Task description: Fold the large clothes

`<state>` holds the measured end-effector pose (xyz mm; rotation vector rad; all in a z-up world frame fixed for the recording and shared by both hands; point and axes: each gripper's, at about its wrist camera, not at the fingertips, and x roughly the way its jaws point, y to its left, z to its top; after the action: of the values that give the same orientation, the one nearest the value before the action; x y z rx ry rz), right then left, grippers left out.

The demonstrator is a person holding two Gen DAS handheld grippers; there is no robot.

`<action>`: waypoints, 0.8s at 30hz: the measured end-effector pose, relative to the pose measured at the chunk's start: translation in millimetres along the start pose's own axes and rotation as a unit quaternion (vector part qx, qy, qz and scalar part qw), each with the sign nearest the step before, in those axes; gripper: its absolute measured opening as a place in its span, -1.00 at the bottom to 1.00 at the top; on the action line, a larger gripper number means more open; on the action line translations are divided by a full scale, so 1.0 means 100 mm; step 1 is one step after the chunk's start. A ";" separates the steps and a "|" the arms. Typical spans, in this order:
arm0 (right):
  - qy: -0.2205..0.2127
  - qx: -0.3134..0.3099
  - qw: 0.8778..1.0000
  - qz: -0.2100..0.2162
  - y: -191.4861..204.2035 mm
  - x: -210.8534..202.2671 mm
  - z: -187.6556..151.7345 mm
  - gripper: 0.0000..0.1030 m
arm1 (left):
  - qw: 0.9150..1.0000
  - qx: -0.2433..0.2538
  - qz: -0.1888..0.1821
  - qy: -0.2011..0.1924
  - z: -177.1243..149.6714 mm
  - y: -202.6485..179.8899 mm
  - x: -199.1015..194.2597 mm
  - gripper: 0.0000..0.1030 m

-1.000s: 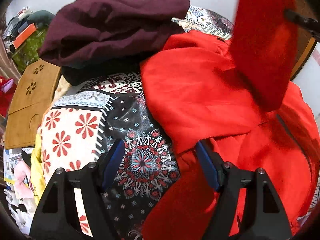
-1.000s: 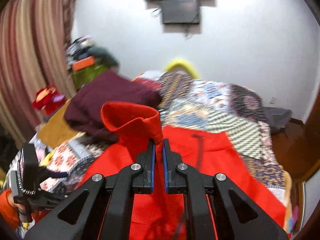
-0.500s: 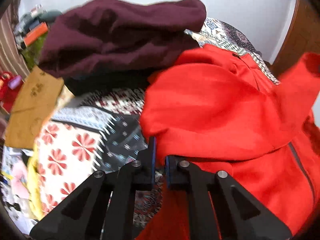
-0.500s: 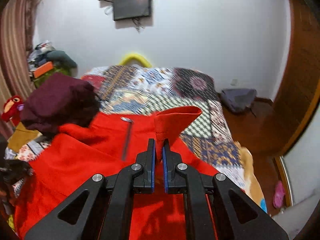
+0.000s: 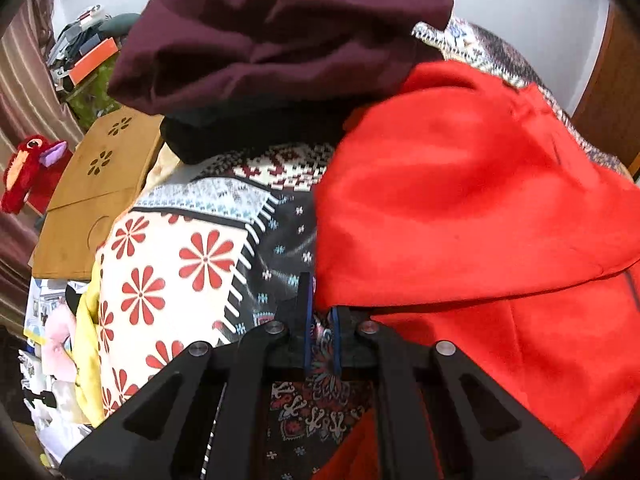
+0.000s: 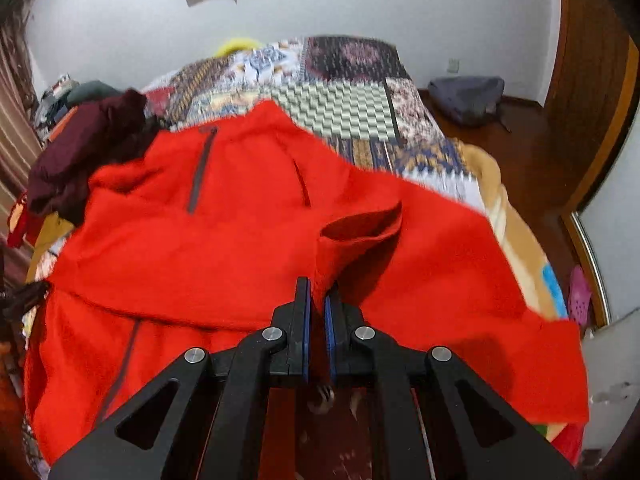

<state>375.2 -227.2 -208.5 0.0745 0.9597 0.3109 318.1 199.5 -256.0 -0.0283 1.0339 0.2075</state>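
Left wrist view: left tool [image 5: 321, 312] pinches the red jacket [image 5: 460, 208] edge; right tool [image 6: 316, 300] clamps its cuff ahead, pulling fabric taut for folding.

The left black plastic two-finger gripper [image 5: 322, 312] is all matte black — two broad angled arms, each cut through with a long triangular slot. Four round silver screw heads sit in an arc just behind the fingers, two on each side. Thin blue pads line the inner faces of the narrow black fingers [image 5: 304, 308]. The right black plastic two-finger gripper [image 6: 318, 312] is built alike — the same slotted arms, four silver screws behind the fingers, blue pad strips on the inner faces
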 end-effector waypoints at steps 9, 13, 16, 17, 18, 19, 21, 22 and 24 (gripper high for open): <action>0.027 0.013 0.999 -0.013 -0.04 -0.11 -0.10 -0.69 | 1.000 0.009 0.024 0.008 -0.02 -0.07 -0.09 -0.73; 0.035 -0.004 0.998 -0.042 -0.02 -0.20 -0.14 -0.42 | 0.999 0.028 0.026 0.002 -0.06 -0.14 -0.26 -0.50; 0.027 -0.008 0.999 -0.042 -0.03 -0.32 -0.16 -0.39 | 0.999 0.036 0.032 -0.019 -0.05 -0.19 -0.47 -0.31; 0.023 -0.008 0.999 -0.042 -0.04 -0.36 -0.17 -0.39 | 0.998 0.039 0.032 -0.027 -0.04 -0.21 -0.54 -0.23; 0.018 -0.007 0.999 -0.043 -0.04 -0.40 -0.16 -0.39 | 0.998 0.042 0.031 -0.038 -0.02 -0.23 -0.62 -0.19; 0.013 -0.007 0.999 -0.043 -0.05 -0.45 -0.16 -0.39 | 0.997 0.045 0.030 -0.052 0.00 -0.26 -0.72 -0.08; -0.004 -0.004 0.999 -0.044 -0.07 -0.56 -0.13 -0.39 | 0.995 0.051 0.026 -0.077 0.06 -0.32 -0.90 0.04; -0.011 -0.002 0.999 -0.044 -0.07 -0.59 -0.12 -0.38 | 0.994 0.056 0.023 -0.089 0.10 -0.36 -0.98 0.08; -0.032 0.007 0.999 -0.044 -0.13 -0.73 -0.10 -0.38 | 0.991 0.067 0.015 -0.113 0.18 -0.46 -1.14 0.14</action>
<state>331.4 -261.7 -158.6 0.0547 0.8998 0.2199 285.8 138.9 -152.8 0.1290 0.8207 0.1639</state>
